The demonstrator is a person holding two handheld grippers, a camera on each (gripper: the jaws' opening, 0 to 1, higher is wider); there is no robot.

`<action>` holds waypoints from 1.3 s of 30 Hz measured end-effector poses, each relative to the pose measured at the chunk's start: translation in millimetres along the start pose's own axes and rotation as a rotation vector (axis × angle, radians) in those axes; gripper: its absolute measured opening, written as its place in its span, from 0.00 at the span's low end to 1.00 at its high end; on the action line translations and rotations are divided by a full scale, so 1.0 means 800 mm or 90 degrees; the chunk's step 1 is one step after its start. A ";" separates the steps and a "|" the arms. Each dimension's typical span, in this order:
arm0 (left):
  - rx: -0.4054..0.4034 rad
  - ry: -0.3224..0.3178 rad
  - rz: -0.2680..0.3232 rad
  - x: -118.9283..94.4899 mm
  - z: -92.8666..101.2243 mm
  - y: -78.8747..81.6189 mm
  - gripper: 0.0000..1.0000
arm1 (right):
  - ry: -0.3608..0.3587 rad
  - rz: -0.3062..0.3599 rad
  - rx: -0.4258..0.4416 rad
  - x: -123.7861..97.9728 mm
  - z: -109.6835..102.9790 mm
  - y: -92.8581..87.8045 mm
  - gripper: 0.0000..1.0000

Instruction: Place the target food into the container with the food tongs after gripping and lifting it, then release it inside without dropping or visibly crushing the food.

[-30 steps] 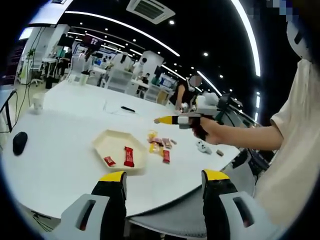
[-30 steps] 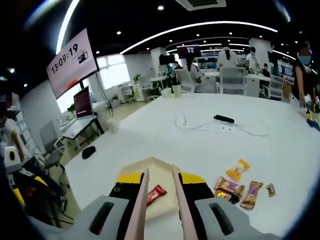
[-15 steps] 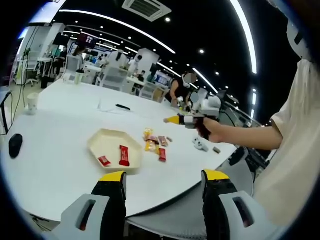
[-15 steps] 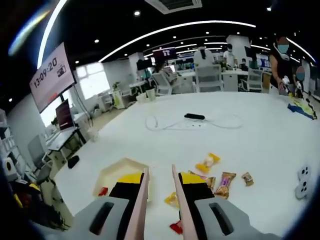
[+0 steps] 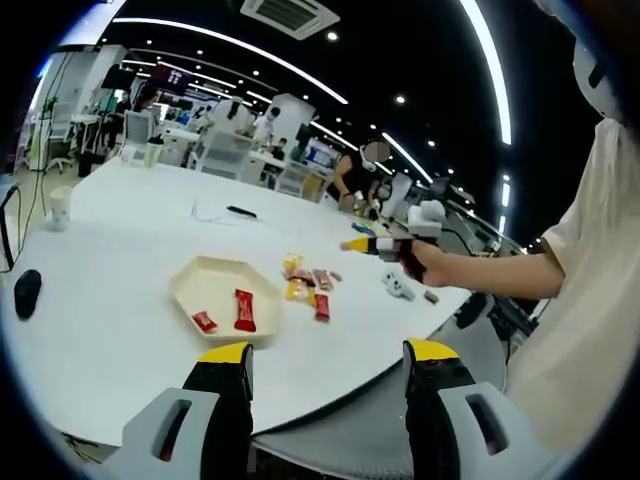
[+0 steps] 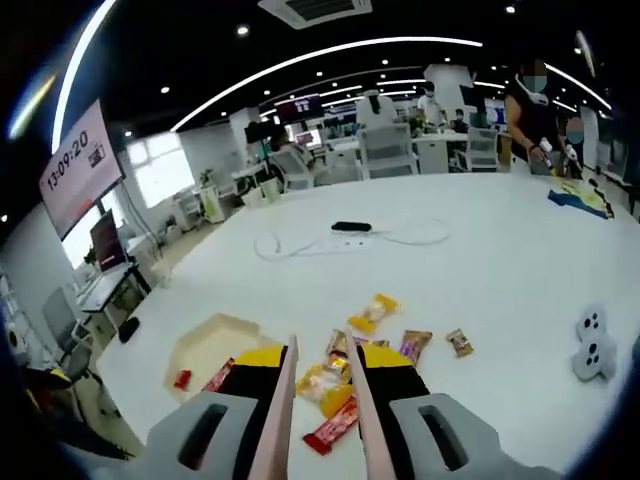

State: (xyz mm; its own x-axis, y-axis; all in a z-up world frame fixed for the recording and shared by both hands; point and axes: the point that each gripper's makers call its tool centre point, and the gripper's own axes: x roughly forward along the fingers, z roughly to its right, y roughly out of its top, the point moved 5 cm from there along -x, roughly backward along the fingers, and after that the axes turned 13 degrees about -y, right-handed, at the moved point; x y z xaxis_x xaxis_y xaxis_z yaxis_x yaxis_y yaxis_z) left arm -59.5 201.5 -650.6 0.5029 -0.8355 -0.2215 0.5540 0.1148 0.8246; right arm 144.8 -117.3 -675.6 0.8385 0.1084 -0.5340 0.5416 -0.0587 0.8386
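Just changed: your right gripper [image 6: 320,400] has swung off the tray [image 6: 200,345] and now looks down on the loose snack packets [image 6: 375,345]; they sit near the middle of its view where the tray did a second ago.
Tongs: pink tongs [image 6: 283,420] clamped in its jaws, blades narrow, nothing between them.
Food: two red packets [image 5: 243,310] lie in the tray; the pile waits beside it.
Left gripper [image 5: 325,415]: jaws wide, empty, held back off the white table [image 5: 110,310].
Meaning: you're lined up for another pick; lower gently.

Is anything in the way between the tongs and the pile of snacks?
Nothing visible. The pink food tongs in the right gripper point at the pile of wrapped snacks on the white table.
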 end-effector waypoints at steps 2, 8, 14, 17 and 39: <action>-0.001 -0.001 -0.002 0.001 0.000 0.000 0.61 | -0.002 -0.001 0.000 0.000 0.001 -0.001 0.26; 0.000 -0.007 -0.002 0.006 -0.001 0.002 0.61 | -0.008 -0.011 -0.004 0.003 0.000 -0.007 0.26; -0.001 -0.021 -0.013 0.016 0.002 0.000 0.61 | -0.009 -0.019 -0.008 0.007 -0.007 -0.012 0.27; -0.001 -0.024 -0.015 0.017 0.002 0.000 0.61 | -0.009 -0.027 -0.010 0.010 -0.008 -0.016 0.27; -0.015 -0.004 -0.021 0.009 -0.002 -0.007 0.61 | -0.009 -0.095 -0.015 0.026 -0.009 -0.063 0.27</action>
State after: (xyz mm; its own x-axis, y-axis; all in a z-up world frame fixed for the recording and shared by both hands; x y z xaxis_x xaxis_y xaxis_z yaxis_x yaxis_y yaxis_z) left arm -57.9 195.4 -657.7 0.4798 -0.8426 -0.2447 0.5860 0.1001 0.8041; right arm 134.4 -105.1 -728.0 0.7496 0.1001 -0.6542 0.6589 -0.0196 0.7520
